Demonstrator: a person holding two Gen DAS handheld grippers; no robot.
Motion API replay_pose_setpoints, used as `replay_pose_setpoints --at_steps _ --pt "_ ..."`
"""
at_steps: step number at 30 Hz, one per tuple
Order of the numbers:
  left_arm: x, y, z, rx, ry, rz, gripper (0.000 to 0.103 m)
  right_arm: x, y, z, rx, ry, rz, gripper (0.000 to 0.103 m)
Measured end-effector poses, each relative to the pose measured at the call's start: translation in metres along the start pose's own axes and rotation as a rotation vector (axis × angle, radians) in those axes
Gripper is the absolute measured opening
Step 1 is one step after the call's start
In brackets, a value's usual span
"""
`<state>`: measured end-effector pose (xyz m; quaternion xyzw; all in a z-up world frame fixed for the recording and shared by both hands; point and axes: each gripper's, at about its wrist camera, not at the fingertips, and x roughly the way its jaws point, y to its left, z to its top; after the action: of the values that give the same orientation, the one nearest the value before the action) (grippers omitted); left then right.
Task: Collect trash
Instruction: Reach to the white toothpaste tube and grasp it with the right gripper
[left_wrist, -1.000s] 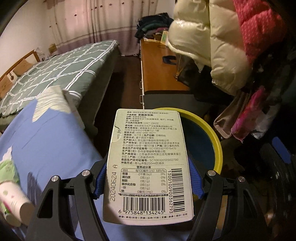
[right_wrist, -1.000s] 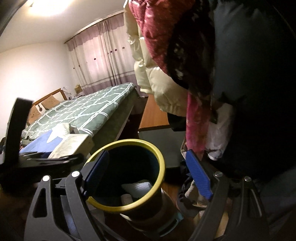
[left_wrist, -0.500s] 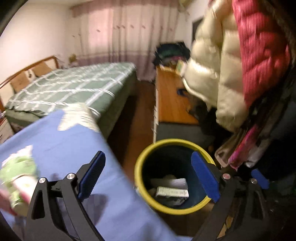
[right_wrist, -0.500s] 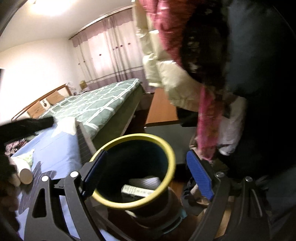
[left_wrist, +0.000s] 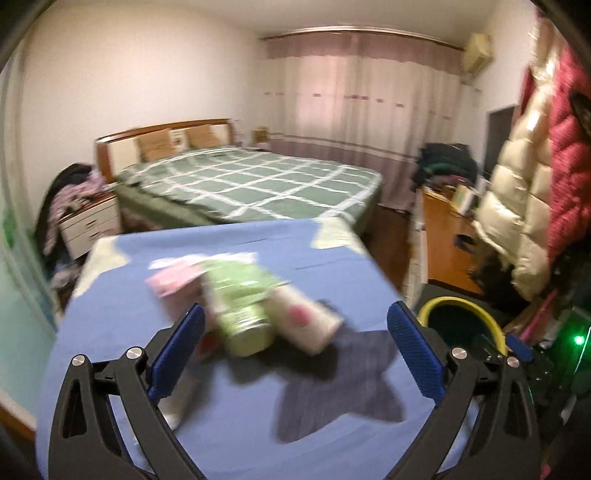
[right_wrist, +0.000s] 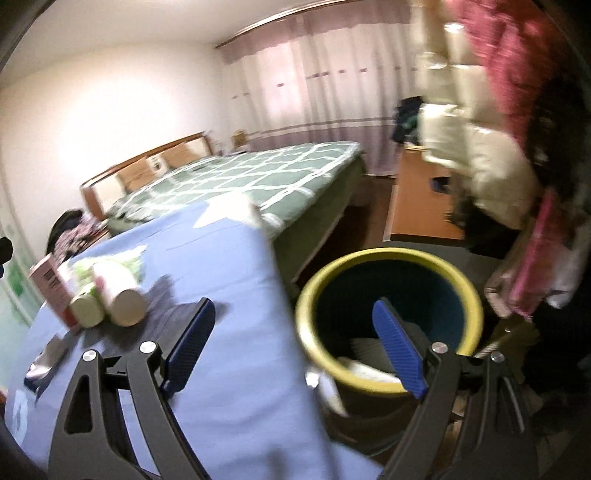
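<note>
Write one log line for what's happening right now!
left jaws: opening, empty | right jaws: open, empty | cups: on blue cloth | bin: trash inside

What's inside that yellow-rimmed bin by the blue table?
In the right wrist view, the bin holds pale, flat pieces of rubbish near its bottom, probably paper or packaging. The right gripper's finger and the near rim cover part of them, so anything below stays hidden.

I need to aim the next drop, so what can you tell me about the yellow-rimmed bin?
The bin is round, with a thick yellow rim and a dark blue inside. It stands upright and open on the floor, just off the edge of the blue-covered table. Pale flat pieces of trash lie at its bottom. Nothing grips it.
</note>
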<state>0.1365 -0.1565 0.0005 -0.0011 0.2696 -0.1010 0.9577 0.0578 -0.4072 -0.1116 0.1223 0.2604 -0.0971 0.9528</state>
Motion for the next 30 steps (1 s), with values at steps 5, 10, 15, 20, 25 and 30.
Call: replay_pose_setpoints --at_steps 5,10,15,20,25,30 --pt "-0.026 0.071 -0.016 -0.095 -0.027 0.135 0.097 0.011 0.065 -0.01 -0.094 0.044 0.104 0.083" --pt "-0.05 0.132 -0.03 -0.177 -0.052 0.242 0.097 0.014 0.135 -0.023 -0.191 0.076 0.206 0.083" --pt "-0.063 0.181 -0.046 -0.249 -0.055 0.306 0.097 0.013 0.198 -0.037 -0.267 0.098 0.311 0.083" --pt "-0.071 0.215 -0.059 -0.302 -0.053 0.351 0.097 0.01 0.252 -0.054 -0.328 0.14 0.418 0.083" --pt "-0.071 0.23 -0.067 -0.327 -0.049 0.367 0.097 0.014 0.293 -0.067 -0.368 0.205 0.503 0.083" --pt "-0.067 0.236 -0.072 -0.342 -0.037 0.358 0.097 0.034 0.316 -0.068 -0.345 0.302 0.533 0.083"
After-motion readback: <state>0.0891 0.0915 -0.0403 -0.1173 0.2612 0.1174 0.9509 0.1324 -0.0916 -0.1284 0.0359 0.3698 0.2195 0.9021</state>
